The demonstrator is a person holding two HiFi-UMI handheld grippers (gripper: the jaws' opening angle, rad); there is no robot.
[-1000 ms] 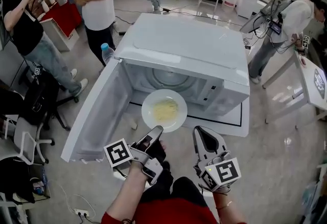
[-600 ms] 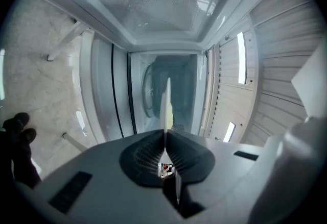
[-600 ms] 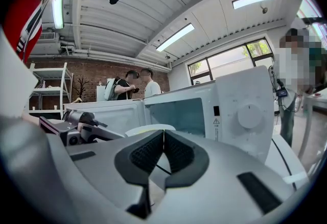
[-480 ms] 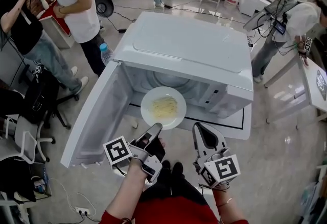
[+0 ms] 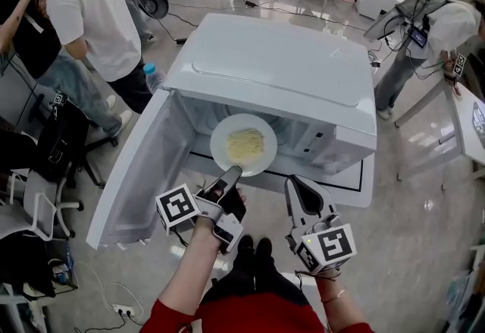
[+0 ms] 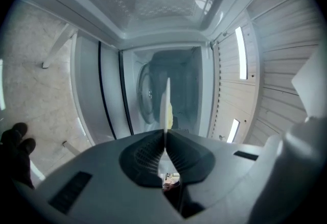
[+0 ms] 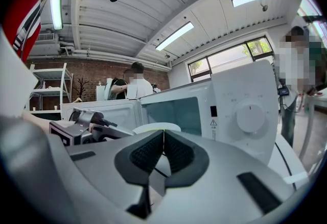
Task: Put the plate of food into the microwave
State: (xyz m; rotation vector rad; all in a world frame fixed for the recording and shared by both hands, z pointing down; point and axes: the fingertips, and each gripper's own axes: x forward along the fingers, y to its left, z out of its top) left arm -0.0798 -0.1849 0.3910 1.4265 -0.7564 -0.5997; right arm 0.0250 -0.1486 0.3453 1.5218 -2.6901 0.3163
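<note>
A white plate point(image 5: 244, 144) of yellow food hangs level at the mouth of the open white microwave point(image 5: 280, 66). My left gripper point(image 5: 233, 171) is shut on the plate's near rim. In the left gripper view the plate point(image 6: 166, 103) shows edge-on, pinched in the gripper point(image 6: 165, 133), with the glass turntable point(image 6: 147, 93) inside the cavity behind it. My right gripper point(image 5: 298, 186) hovers just right of the left one, below the microwave's front, shut with nothing in it. Past the right gripper point(image 7: 163, 133) I see the plate point(image 7: 156, 127) and the control dial point(image 7: 251, 116).
The microwave door point(image 5: 140, 172) swings wide to the left. A water bottle point(image 5: 154, 75) stands behind it. A person in a white shirt point(image 5: 95, 13) stands close at the left, another point(image 5: 432, 28) at the right by a white table point(image 5: 462, 119). Chairs point(image 5: 38, 202) crowd the left.
The plate, held by the left gripper, has moved forward and up toward the microwave opening. The right gripper followed slightly. The person in white stepped closer on the left.
</note>
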